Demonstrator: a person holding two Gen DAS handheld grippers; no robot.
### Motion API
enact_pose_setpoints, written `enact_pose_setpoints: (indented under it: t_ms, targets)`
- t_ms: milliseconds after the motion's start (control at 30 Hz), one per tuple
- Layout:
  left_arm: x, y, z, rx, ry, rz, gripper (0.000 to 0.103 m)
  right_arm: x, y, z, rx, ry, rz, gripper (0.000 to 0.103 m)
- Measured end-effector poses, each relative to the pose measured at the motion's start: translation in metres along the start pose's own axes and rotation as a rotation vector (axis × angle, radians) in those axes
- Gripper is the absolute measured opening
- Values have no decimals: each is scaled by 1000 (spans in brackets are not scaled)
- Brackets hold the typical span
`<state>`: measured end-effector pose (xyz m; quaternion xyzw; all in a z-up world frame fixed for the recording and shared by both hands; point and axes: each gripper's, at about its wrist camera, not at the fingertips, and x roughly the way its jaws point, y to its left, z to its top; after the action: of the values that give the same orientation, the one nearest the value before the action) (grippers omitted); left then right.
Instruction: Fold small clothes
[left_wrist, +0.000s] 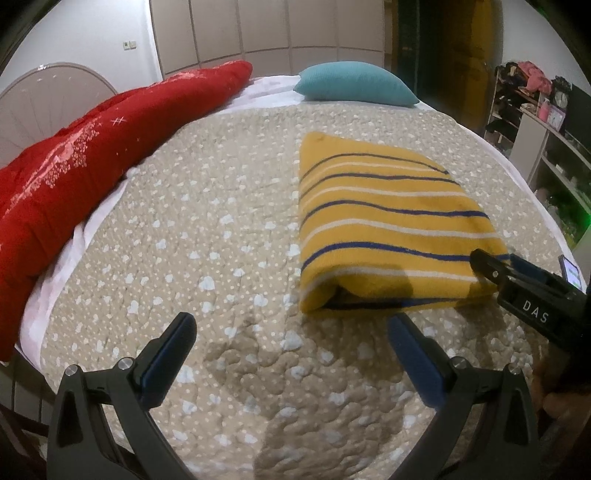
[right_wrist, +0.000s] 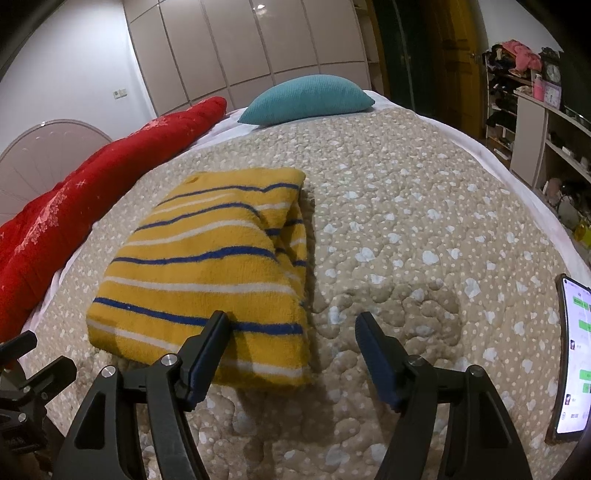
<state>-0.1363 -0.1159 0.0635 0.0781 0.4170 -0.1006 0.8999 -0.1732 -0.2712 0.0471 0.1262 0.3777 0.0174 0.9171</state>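
While folded, striped garment (right_wrist: 199, 273) lies lengthwise, stripes crosswise.

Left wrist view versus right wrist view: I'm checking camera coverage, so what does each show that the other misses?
Only the left wrist view shows the folded near edge of the striped garment, with its layers visible, and the right gripper's fingertips at its near right corner. Only the right wrist view shows the garment's bunched right side and most of the lit phone lying on the quilt. Both show the garment folded, the red blanket, the teal pillow, and open jaws holding nothing.
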Motion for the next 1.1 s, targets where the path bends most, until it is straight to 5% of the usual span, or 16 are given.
enact_pose_setpoints:
  t_ms: [433,567,633,700,933,1033,1100]
  targets:
    - [11,17,-4,-66,47,-40,103,-7,11,3,-33,-41,-3,76]
    - [12,20,-1,-81,45,-46,103,-15,16,33,-62,-101,25,76]
    - [11,21,-2,-87,42,-54,103,-9,22,53,-75,-111,85,67]
    - [11,23,-1,-87,40,-57,103,4,30,70,-91,-88,115,33]
    - [8,37,0,-108,27,-47,103,121,35,116,-136,134,91,38]
    - [8,42,-1,-120,20,-44,103,123,44,134,-170,179,64,39]
    - [11,46,0,-134,20,-45,103,104,51,146,-179,126,77,39]
